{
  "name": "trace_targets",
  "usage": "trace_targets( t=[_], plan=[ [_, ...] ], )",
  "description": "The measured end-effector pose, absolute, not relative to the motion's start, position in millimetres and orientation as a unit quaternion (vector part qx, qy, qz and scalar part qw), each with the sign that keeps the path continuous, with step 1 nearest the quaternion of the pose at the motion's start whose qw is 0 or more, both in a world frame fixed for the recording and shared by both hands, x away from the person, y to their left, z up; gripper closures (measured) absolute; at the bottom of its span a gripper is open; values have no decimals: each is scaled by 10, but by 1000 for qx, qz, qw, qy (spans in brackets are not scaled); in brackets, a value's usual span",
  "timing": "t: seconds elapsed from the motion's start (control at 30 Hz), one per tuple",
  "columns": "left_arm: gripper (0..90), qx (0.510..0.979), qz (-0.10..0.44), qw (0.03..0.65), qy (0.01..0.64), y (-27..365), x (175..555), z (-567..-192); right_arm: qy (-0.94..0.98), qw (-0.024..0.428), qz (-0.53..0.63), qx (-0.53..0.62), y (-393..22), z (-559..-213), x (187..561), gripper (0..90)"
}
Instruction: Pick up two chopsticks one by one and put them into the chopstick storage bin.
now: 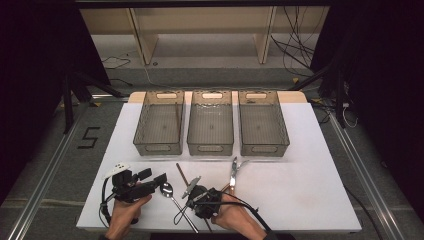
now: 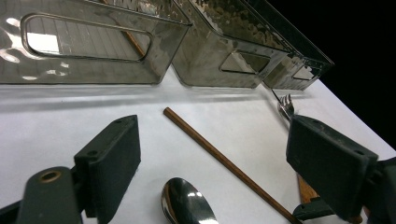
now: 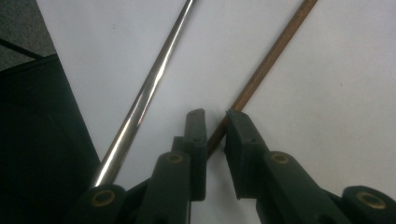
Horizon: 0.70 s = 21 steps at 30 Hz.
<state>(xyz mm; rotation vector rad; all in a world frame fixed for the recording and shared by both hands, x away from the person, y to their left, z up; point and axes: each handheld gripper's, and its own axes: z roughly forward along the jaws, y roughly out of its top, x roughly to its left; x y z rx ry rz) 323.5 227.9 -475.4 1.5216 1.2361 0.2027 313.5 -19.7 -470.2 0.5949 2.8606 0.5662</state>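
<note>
My right gripper [image 1: 192, 190] [image 3: 215, 122] points down at the white mat, its jaws a narrow gap apart. A thin brown wooden chopstick [image 1: 181, 172] [image 3: 275, 56] [image 2: 219, 158] runs in between the tips and slips behind one jaw; I see no firm pinch. A shiny metal handle [image 3: 154, 79] lies beside it. My left gripper [image 1: 152, 176] [image 2: 212, 126] is wide open and holds nothing, hovering low over the bowl of a steel spoon [image 1: 167, 189] [image 2: 187, 205]. A fork [image 1: 234, 172] [image 2: 286, 105] lies to the right of the chopstick.
Three smoky clear bins [image 1: 159, 148] [image 1: 210, 148] [image 1: 263, 150] stand side by side at the back of the white mat [image 1: 300, 190]. A second wooden stick [image 2: 306, 191] lies near the fork. Floor rails and cables surround the table.
</note>
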Motion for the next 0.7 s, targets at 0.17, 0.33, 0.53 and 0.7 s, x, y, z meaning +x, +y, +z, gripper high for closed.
trace_targets(
  t=[0.17, 0.33, 0.53, 0.7],
  plan=[
    [174, 644, 86, 552, 522, 2277, 3234, -4753, 951, 78, 197, 225, -210, -4705, 3133, 813],
    [174, 646, 86, 552, 521, 2270, 3230, -4748, 922, 124, 225, 288, -173, -4715, 3168, 900],
    [174, 645, 85, 552, 522, 2281, 3238, -4758, 918, 98, 222, 315, -189, -4745, 3248, 793],
    [174, 642, 86, 553, 524, 2285, 3239, -4755, 915, 90, 241, 311, -147, -4703, 3208, 665]
  ],
)
